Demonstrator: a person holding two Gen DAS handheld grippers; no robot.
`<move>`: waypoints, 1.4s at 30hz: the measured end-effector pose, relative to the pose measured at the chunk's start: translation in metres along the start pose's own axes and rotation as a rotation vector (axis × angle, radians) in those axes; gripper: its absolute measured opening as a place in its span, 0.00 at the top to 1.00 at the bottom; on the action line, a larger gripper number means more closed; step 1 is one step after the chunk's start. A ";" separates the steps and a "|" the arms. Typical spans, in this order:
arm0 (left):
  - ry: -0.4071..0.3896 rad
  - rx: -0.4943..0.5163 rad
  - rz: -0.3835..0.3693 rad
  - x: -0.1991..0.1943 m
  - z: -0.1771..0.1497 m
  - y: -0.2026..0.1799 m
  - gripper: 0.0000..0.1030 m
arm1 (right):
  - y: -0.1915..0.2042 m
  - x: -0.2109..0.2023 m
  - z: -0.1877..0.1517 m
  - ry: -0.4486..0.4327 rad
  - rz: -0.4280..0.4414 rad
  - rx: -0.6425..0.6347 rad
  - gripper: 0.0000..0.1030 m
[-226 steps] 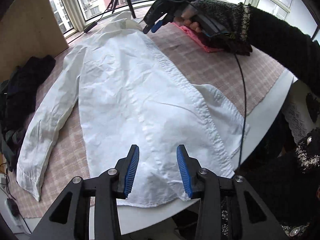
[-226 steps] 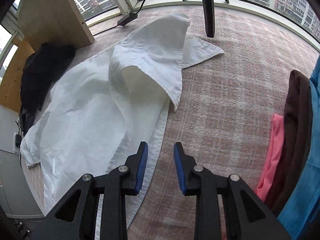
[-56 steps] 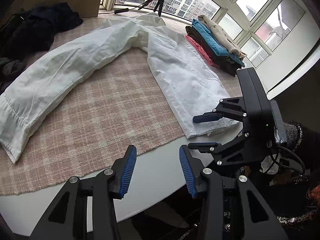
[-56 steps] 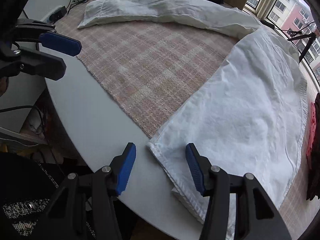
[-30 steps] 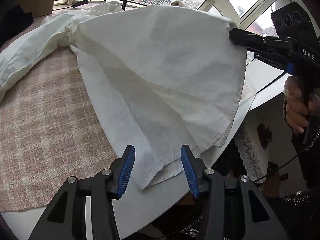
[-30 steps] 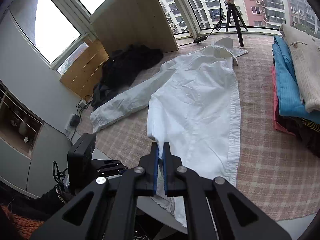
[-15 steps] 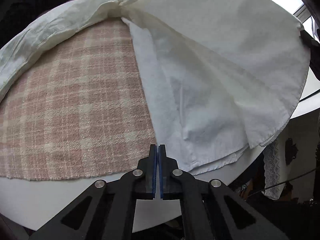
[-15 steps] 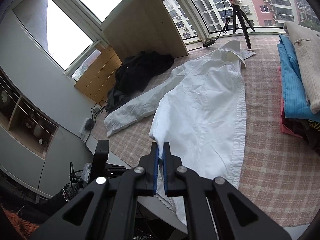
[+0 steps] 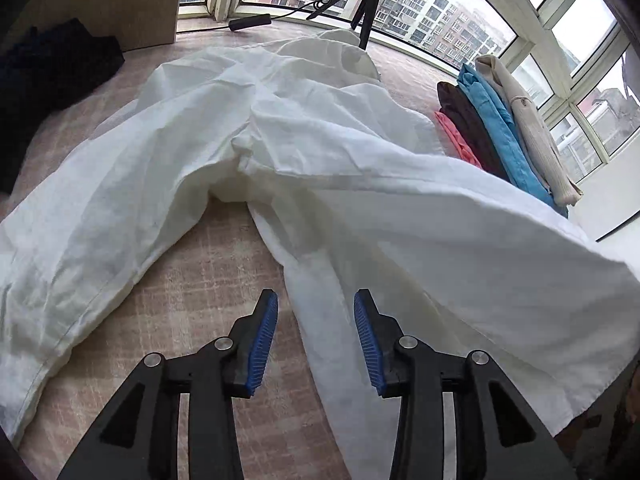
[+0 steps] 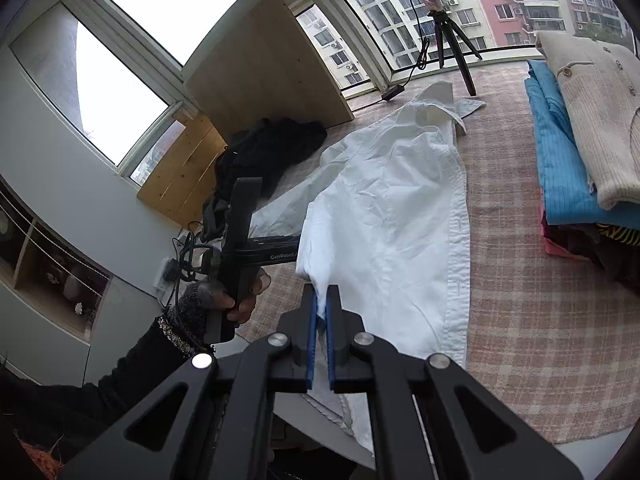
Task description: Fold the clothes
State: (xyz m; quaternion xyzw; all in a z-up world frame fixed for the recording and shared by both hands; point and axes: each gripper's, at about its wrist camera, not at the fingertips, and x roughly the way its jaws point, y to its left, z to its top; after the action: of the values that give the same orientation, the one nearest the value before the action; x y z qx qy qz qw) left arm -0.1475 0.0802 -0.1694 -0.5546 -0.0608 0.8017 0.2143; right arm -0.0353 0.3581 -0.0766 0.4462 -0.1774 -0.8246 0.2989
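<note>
A white shirt (image 9: 320,140) lies collar-away on the plaid tablecloth (image 9: 208,280), its long sleeve (image 9: 80,240) spread to the left. My right gripper (image 10: 320,312) is shut on a corner of the shirt's hem (image 10: 316,280) and holds that front panel (image 9: 480,260) lifted off the table. My left gripper (image 9: 316,332) hovers low over the edge of the lower layer (image 9: 312,292). Its jaws are opening, with that cloth edge between and below the blue pads (image 9: 264,332), which do not press on it. A hand (image 10: 240,308) holds the left tool beside the raised panel.
A stack of folded clothes (image 9: 500,128) (image 10: 580,140) sits to the right of the shirt. A dark pile of clothes (image 9: 52,68) (image 10: 272,148) lies at the far left by a wooden board (image 10: 264,80). A tripod (image 9: 368,4) stands beyond the collar.
The left gripper, shut half a second ago near the table's edge, now has its jaws apart and has moved inward over the shirt. The right gripper keeps the hem corner raised.
</note>
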 end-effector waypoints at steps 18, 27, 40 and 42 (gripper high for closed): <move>-0.030 -0.050 0.028 0.010 0.049 0.047 0.97 | -0.002 0.008 0.011 -0.031 -0.030 0.029 0.96; 0.007 0.113 0.249 0.011 0.060 0.061 1.00 | -0.012 0.014 0.007 -0.007 -0.048 0.070 0.96; 0.140 0.134 -0.031 -0.026 -0.068 -0.023 0.69 | -0.012 0.016 0.014 -0.007 -0.008 0.066 0.96; 0.160 0.135 -0.021 -0.020 -0.082 -0.036 0.69 | -0.008 0.017 0.014 -0.004 0.005 0.051 0.96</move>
State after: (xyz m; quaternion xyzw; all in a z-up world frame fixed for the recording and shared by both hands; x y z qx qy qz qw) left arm -0.0566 0.0924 -0.1711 -0.6006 0.0050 0.7548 0.2636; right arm -0.0574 0.3535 -0.0842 0.4517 -0.2001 -0.8199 0.2892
